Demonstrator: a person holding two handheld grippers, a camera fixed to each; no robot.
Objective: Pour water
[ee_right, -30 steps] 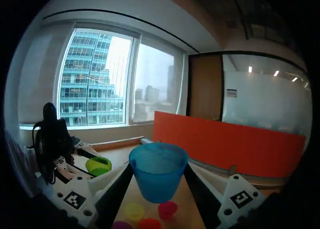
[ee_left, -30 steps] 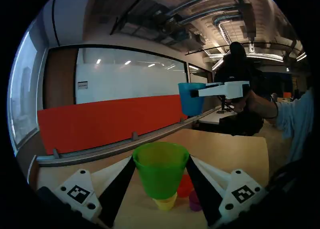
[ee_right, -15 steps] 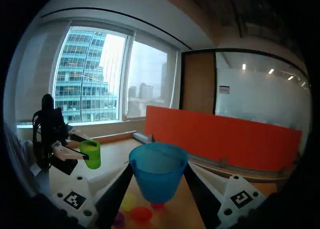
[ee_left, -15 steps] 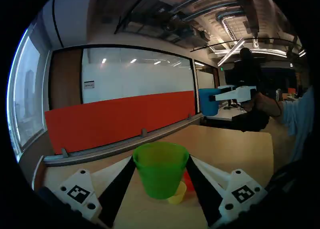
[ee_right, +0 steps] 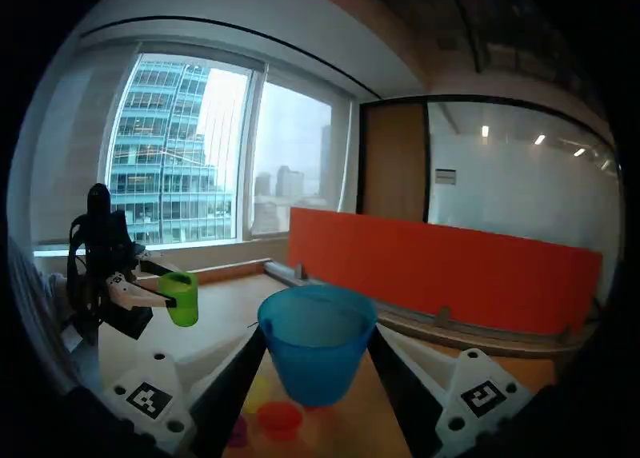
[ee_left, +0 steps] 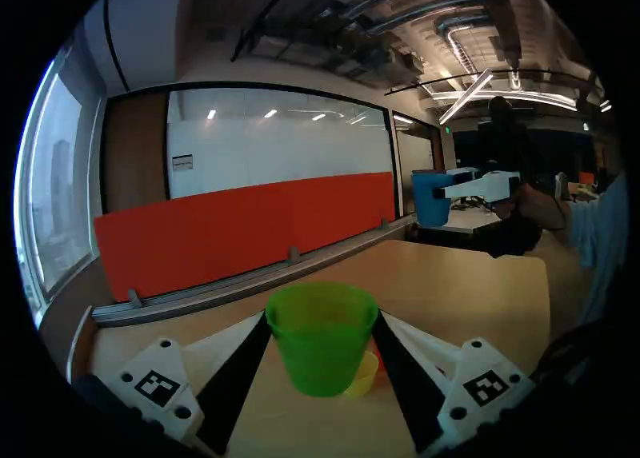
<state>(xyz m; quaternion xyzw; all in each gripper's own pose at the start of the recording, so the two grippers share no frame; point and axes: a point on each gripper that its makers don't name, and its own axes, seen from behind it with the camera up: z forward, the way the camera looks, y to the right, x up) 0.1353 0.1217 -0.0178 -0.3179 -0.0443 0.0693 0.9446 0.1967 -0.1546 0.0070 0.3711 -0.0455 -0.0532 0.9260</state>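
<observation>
Above the pale wooden worktop, the left gripper is clenching its fingers on a smooth tapered green plastic cup, the right gripper on a tapered blue plastic cup

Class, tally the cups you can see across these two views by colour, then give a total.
green cup: 1
blue cup: 1
yellow cup: 1
red cup: 1
purple cup: 1
Total: 5 clearly seen
</observation>
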